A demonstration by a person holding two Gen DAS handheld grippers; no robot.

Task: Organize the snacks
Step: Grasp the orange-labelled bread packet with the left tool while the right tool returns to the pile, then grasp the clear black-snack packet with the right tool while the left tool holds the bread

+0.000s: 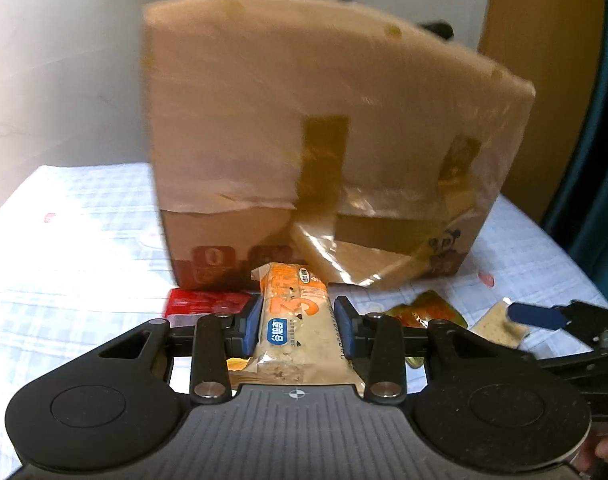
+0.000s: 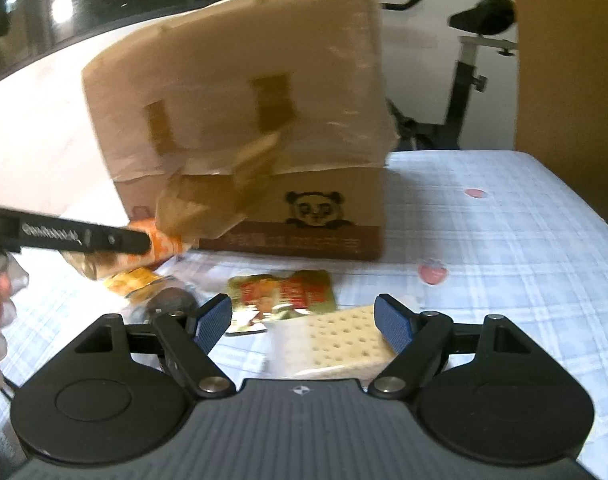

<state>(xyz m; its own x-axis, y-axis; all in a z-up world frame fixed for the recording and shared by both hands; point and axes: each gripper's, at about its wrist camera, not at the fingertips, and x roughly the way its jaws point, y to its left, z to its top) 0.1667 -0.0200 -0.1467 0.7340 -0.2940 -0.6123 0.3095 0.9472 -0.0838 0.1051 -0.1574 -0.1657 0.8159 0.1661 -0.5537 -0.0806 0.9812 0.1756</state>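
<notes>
The left gripper (image 1: 298, 322) clamps an orange-and-white snack bar (image 1: 294, 320) between its blue pads, just before the taped cardboard box (image 1: 323, 128) on the checked cloth (image 1: 84, 240). The right gripper (image 2: 304, 322) stands wide open around a cracker pack (image 2: 339, 344), not gripping it; a gold-and-red sachet (image 2: 282, 296) lies beyond.

Brown cardboard box (image 2: 240, 120), black panda print; orange-and-beige snack bar (image 1: 294, 320); pale blue-checked tablecloth (image 2: 503, 240); blue gripper pads (image 2: 393, 326).

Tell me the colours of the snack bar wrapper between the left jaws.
Orange and cream snack bar wrapper with a blue label, clearest in the left wrist view.
</notes>
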